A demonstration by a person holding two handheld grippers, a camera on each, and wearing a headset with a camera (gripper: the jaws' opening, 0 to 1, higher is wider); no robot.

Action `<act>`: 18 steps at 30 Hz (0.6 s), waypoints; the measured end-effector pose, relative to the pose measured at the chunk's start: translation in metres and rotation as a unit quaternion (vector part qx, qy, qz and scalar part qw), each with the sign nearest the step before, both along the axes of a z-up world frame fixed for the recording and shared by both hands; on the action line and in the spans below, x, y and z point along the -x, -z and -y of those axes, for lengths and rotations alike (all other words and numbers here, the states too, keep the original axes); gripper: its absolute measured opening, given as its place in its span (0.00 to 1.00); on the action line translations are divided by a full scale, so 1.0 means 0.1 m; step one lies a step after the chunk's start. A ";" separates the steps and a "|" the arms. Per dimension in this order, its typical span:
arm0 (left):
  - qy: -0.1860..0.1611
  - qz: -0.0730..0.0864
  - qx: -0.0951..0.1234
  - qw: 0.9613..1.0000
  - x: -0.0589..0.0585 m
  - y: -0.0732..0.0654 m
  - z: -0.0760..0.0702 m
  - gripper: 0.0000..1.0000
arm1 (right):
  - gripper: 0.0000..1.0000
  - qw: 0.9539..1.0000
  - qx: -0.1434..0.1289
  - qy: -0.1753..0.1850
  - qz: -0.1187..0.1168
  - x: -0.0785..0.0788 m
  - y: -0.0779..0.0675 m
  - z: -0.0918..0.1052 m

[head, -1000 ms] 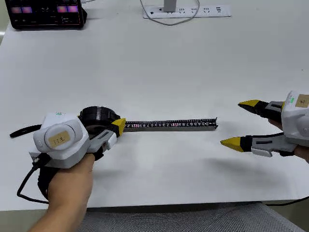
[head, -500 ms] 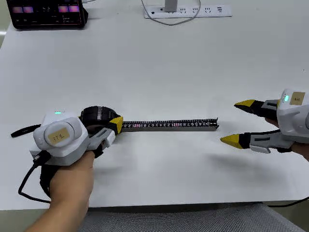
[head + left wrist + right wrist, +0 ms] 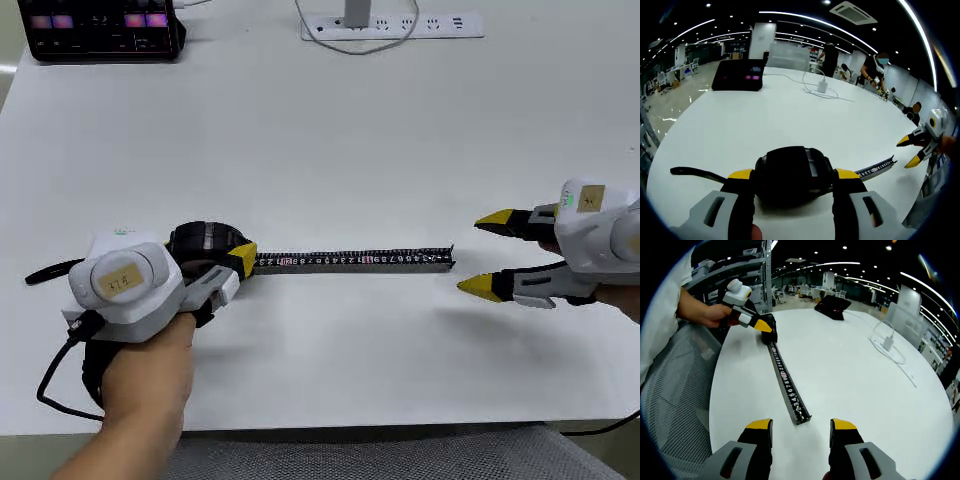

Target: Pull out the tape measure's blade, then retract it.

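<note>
The black tape measure case (image 3: 205, 243) lies on the white table (image 3: 330, 130), and my left gripper (image 3: 235, 270) is shut on it. In the left gripper view the case (image 3: 792, 172) sits between the yellow-tipped jaws. The blade (image 3: 350, 260) is pulled out to the right and lies flat, ending in a hook (image 3: 450, 257). My right gripper (image 3: 483, 253) stands open just right of the hook, with nothing between its jaws. In the right gripper view the blade's end (image 3: 801, 416) lies just ahead of the open jaws, and the blade (image 3: 785, 377) runs away to the case (image 3: 769, 332).
A black device with a pink-lit display (image 3: 100, 25) stands at the back left. A white power strip (image 3: 395, 25) with a cable lies at the back middle. A black cord (image 3: 50, 270) trails from the left gripper. The table's front edge (image 3: 350, 428) is near.
My right gripper has moved a little left, closer to the blade's hook, still open. The left gripper, case and blade have stayed in place.
</note>
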State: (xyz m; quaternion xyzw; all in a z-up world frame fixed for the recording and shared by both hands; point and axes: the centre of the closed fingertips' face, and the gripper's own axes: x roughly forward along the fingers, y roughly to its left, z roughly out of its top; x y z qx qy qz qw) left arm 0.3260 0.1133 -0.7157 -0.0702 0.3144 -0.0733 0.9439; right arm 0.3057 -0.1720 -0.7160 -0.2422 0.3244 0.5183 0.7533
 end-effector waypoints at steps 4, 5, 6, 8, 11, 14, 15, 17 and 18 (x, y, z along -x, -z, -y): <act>0.001 -0.001 0.001 1.000 0.00 0.00 0.00 0.58 | 0.40 1.000 0.016 -0.022 -0.007 -0.01 0.06 -0.02; 0.001 -0.001 0.001 1.000 0.00 0.00 0.00 0.58 | 0.39 0.999 0.017 -0.026 -0.011 0.00 0.07 -0.03; 0.000 -0.001 0.002 1.000 0.00 0.00 0.00 0.58 | 0.39 0.999 0.019 -0.029 -0.011 -0.02 0.08 -0.05; 0.000 0.000 0.003 1.000 0.00 0.01 0.00 0.58 | 0.37 0.999 0.023 -0.041 -0.016 -0.01 0.10 -0.07; 0.000 -0.001 0.003 1.000 0.00 0.00 0.00 0.58 | 0.34 0.998 0.031 -0.052 -0.018 -0.04 0.13 -0.08; 0.000 0.000 0.003 1.000 0.00 0.01 0.00 0.58 | 0.32 0.997 0.043 -0.066 -0.016 -0.07 0.15 -0.09; 0.000 -0.001 0.003 1.000 0.00 0.01 0.00 0.58 | 0.31 0.996 0.047 -0.070 -0.017 -0.07 0.16 -0.09; 0.002 -0.002 0.002 1.000 0.00 0.01 0.00 0.58 | 0.29 0.995 0.058 -0.081 -0.015 -0.07 0.19 -0.09; 0.002 -0.003 0.003 1.000 0.00 0.01 0.00 0.58 | 0.29 0.995 0.056 -0.084 -0.018 -0.06 0.19 -0.10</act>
